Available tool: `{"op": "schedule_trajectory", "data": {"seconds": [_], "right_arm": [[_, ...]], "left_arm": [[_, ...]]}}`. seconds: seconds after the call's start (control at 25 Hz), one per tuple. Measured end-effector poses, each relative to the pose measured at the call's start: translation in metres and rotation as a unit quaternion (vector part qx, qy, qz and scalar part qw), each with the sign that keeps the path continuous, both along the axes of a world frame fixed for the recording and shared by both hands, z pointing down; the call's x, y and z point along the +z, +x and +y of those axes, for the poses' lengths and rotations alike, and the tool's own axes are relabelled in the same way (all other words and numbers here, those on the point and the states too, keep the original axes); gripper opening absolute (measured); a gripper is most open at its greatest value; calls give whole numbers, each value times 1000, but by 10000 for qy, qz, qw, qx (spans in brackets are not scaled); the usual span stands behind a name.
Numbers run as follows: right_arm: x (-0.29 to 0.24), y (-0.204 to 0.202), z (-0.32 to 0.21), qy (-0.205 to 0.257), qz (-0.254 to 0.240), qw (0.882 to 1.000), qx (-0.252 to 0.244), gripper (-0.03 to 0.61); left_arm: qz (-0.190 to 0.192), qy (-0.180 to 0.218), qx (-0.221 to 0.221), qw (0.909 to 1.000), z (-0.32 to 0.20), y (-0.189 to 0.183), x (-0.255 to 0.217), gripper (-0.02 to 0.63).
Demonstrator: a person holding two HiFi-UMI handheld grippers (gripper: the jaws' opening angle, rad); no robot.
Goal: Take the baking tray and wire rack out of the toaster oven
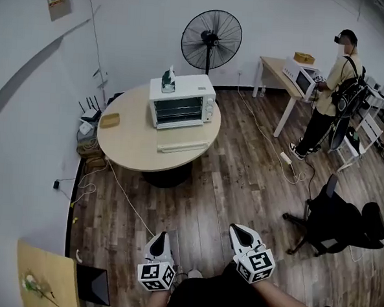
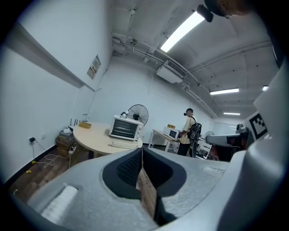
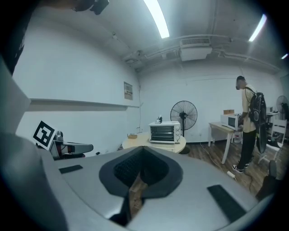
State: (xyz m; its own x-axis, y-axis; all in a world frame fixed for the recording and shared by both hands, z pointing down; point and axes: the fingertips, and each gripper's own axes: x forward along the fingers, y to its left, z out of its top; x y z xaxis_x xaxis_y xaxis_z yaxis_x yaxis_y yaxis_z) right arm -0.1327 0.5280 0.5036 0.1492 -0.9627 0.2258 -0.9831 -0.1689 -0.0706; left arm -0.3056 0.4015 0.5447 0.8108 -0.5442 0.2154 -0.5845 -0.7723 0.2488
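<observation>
The white toaster oven [image 1: 182,102] stands on the round wooden table [image 1: 124,145] across the room, its glass door shut. What lies inside is too small to make out. It also shows far off as the oven [image 2: 125,128] in the left gripper view and the oven [image 3: 165,132] in the right gripper view. My left gripper [image 1: 160,236] and right gripper [image 1: 239,231] hover low over the floor close to my body, far from the table. The left gripper [image 2: 142,149] and the right gripper [image 3: 142,148] both have their jaws together with nothing between them.
A pale flat object [image 1: 183,146] lies on the table before the oven, a small box [image 1: 110,120] at its left. A standing fan [image 1: 212,39] is behind. A person [image 1: 332,93] stands at a desk with a microwave [image 1: 302,77]. A black chair [image 1: 337,220] and floor cables [image 1: 127,201] lie near.
</observation>
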Motion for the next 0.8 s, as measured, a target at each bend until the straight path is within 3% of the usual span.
{"op": "schedule_trajectory", "data": {"seconds": [0.28,0.44,0.68,0.8], "right_arm": [[29,9,24,-305,-6,9994,151,-11],[44,29,23,-375,-285,9987,217,-11],[57,55,-32,-264,-489,9984,-115,-11],[55,79,-69,-182,-428,9984,-305,-11]], "left_arm": [[37,-96,288,9995,4,13,17,21],[-39,-141,304,9994,-3,31,21,21],[-100,-371,359,9986,-34,65,32,21],[40,-586,652,9961,-49,97,35,21]]}}
